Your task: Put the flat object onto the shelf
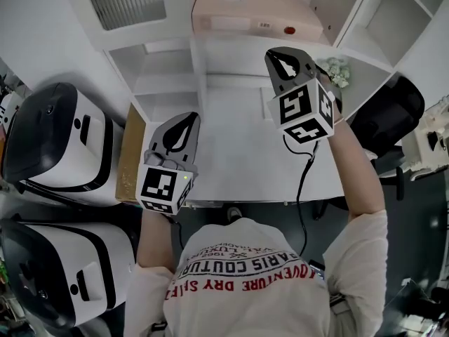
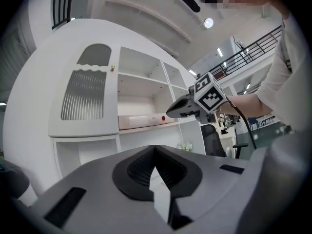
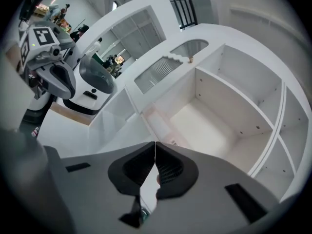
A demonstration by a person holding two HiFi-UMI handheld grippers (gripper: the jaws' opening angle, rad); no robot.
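Note:
The flat object is a pale pink box with a red dot. It lies flat on a shelf of the white cabinet, and shows again as the box in the left gripper view and as a pale strip in the right gripper view. My right gripper hovers just in front of the box, its jaws shut with nothing between them; its tips meet. My left gripper is lower and to the left, over the white counter, also shut and empty, with its tips together.
Two white-and-black machines stand at the left, with a brown board beside the cabinet. A black chair and a small bunch of white flowers are at the right. A ribbed-glass door closes the upper left compartment.

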